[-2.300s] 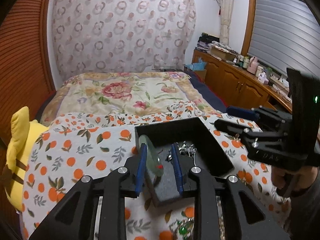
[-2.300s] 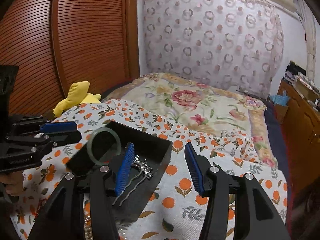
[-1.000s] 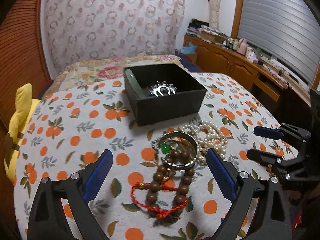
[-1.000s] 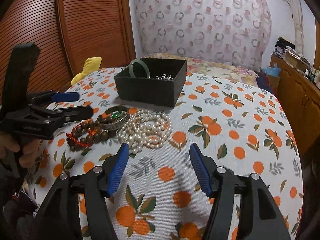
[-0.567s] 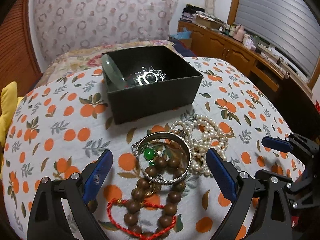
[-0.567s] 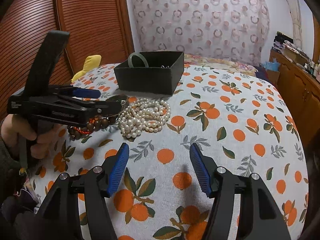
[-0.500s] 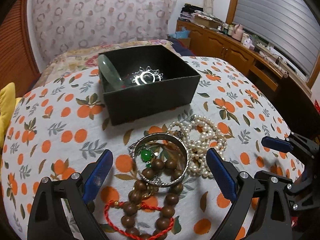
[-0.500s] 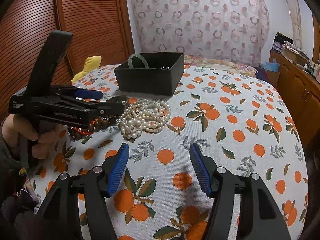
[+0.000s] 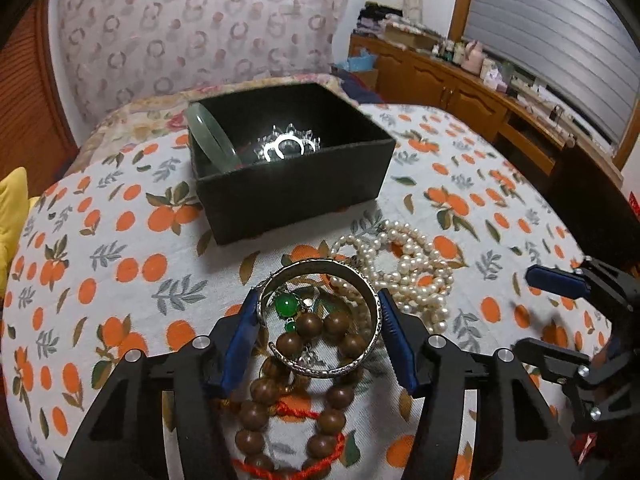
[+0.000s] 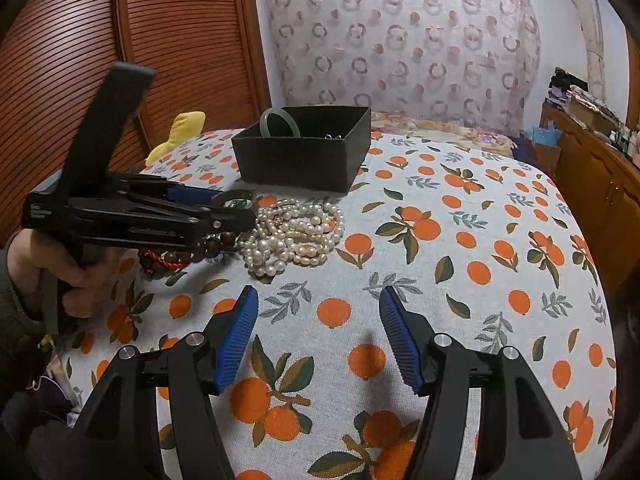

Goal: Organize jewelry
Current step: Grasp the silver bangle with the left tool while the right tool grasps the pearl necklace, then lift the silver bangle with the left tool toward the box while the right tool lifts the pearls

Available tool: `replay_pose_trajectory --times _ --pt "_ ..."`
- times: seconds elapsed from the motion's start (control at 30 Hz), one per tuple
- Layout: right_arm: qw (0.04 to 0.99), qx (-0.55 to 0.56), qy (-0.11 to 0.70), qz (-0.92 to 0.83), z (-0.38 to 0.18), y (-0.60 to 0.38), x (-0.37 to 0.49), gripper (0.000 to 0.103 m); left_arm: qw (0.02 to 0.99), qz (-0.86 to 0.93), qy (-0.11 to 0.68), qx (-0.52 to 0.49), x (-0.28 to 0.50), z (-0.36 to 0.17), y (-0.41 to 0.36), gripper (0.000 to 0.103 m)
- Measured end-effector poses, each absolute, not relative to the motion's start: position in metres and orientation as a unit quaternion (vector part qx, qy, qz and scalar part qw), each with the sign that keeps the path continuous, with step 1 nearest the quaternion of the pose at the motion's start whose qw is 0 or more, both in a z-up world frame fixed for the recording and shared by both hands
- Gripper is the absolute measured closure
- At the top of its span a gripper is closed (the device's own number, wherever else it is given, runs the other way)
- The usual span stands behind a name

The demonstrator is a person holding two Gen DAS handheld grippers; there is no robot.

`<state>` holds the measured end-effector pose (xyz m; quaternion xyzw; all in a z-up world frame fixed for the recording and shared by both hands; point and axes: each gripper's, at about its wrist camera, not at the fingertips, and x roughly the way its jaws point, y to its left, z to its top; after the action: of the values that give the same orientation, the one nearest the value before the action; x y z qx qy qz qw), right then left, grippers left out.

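My left tool [image 9: 318,330] is down over the jewelry heap on the desk [image 9: 120,280], its jaws closing around the silver bangle [image 9: 320,320]. The blue pads [image 9: 244,328] sit right at the bangle's two sides; I cannot tell whether they press on it. The bangle lies tilted on top of the wooden bead bracelet [image 9: 280,412], with a green stone pendant [image 9: 286,305] showing inside its ring. A red cord [image 9: 296,410] runs through the beads.

Just right of the bangle, touching the heap, lies the pearl necklace [image 9: 404,268], bunched in loops.

Beyond the heap stands the black box [image 9: 296,188], open at the top. A pale green bangle [image 9: 212,136] leans against its left inner wall; a silver piece [image 9: 286,146] glints on its floor.

My right tool [image 10: 316,334] hangs above bare orange-print cloth, jaws apart, nothing between them, well short of the pearls. From that side I see my left hand [image 10: 44,264] wrapped round the left tool's handle, its tip at the bangle.

A yellow plush toy [image 10: 180,130] sits at the far left edge of the desk, near the wooden slatted door [image 10: 120,40].
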<state>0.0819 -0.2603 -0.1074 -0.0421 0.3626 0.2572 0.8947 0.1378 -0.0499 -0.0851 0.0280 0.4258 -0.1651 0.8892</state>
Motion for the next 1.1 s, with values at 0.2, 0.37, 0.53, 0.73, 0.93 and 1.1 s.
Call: replay_pose_trajectory --times 0.2,0.37,0.53,0.73,0.93,1.1 --pt "0.89 -0.051 0.365 0.267 -0.106 -0.252 0.087 0.038 0.907 -0.156 0.391 0.033 0.115 -0.067 -0.043 0.047" --pt "0.882 -0.061 0.366 0.291 -0.101 -0.236 0.092 0.043 0.915 -0.151 0.373 0.018 0.101 -0.057 -0.033 0.047" --pt "0.869 -0.077 0.38 0.306 -0.102 -0.218 0.103 0.056 0.922 -0.143 0.36 0.009 0.091 -0.051 -0.024 0.047" --pt "0.862 -0.082 0.389 0.314 -0.102 -0.203 0.116 0.063 0.927 -0.135 0.351 0.003 0.085 -0.048 -0.016 0.047" --pt "0.857 -0.097 0.406 0.301 -0.112 -0.198 0.124 0.077 0.926 -0.136 0.353 0.0 0.084 -0.05 -0.015 0.047" --pt "0.858 -0.092 0.401 0.306 -0.109 -0.205 0.122 0.094 0.926 -0.136 0.352 0.0 0.084 -0.05 -0.015 0.047"
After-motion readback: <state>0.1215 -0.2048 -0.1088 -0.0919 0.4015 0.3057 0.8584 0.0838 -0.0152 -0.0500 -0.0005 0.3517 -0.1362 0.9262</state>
